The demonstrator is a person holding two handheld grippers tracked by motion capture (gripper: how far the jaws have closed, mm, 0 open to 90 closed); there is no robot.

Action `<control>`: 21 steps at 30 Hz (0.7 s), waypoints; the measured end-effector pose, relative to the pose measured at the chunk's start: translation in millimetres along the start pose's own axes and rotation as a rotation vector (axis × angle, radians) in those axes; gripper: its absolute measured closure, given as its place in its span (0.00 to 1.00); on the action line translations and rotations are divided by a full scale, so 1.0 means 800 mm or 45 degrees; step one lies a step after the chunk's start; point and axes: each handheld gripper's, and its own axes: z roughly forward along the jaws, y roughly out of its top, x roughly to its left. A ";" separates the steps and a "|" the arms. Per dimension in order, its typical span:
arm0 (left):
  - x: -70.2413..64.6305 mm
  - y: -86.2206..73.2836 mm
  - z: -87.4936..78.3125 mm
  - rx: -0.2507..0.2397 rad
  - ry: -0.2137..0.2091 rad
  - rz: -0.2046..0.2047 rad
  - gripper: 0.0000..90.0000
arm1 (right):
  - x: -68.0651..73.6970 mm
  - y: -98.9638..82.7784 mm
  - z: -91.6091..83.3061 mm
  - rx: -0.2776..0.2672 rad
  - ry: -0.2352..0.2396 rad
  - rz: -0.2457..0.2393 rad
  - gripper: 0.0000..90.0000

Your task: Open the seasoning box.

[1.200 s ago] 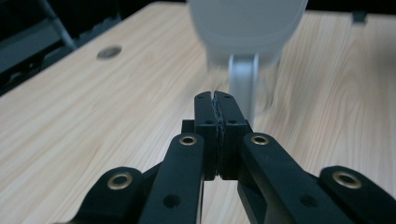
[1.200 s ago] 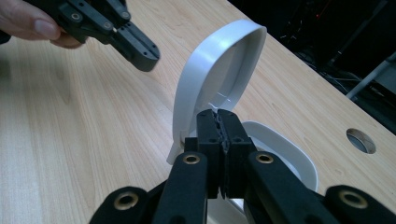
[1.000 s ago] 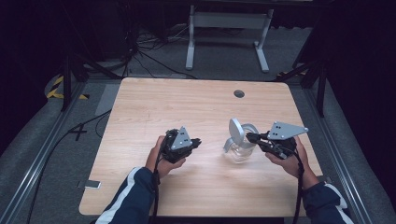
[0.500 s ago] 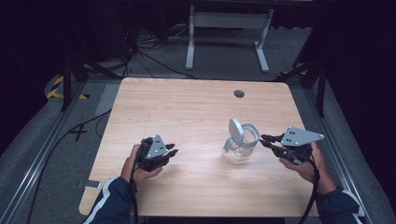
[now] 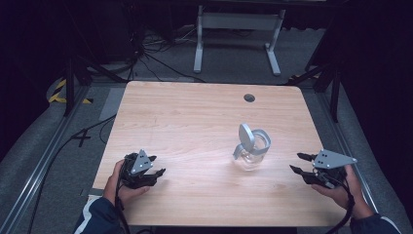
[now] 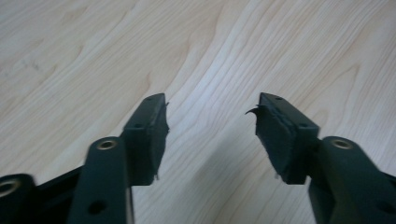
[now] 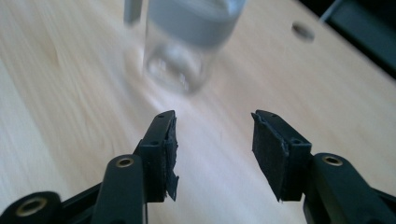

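left gripper [image 5: 155, 165]: near table edge, jaws have just been opening, nothing between them, black ragged pads over bare wood.
right gripper [image 5: 299, 163]: near right edge, jaws have just been opening, empty, aimed at the jar, likely just let go.
jar [image 5: 252, 150]: clear glass, round, upright right of centre, grey hinged lid tipped open, well apart from both grippers.
table [image 5: 195, 112]: pale wood grain, rounded corners.
hole [image 5: 249, 97]: small, dark, near far edge.
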 end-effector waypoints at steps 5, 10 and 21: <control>0.013 -0.022 -0.003 0.039 -0.029 -0.071 0.38 | -0.005 -0.058 -0.002 0.070 0.007 0.106 0.49; 0.013 -0.037 -0.002 0.097 -0.066 -0.088 0.31 | -0.009 -0.105 0.003 0.062 0.030 0.291 0.42; 0.019 -0.046 0.003 0.085 -0.098 -0.187 0.17 | -0.008 -0.129 0.020 0.054 0.040 0.449 0.31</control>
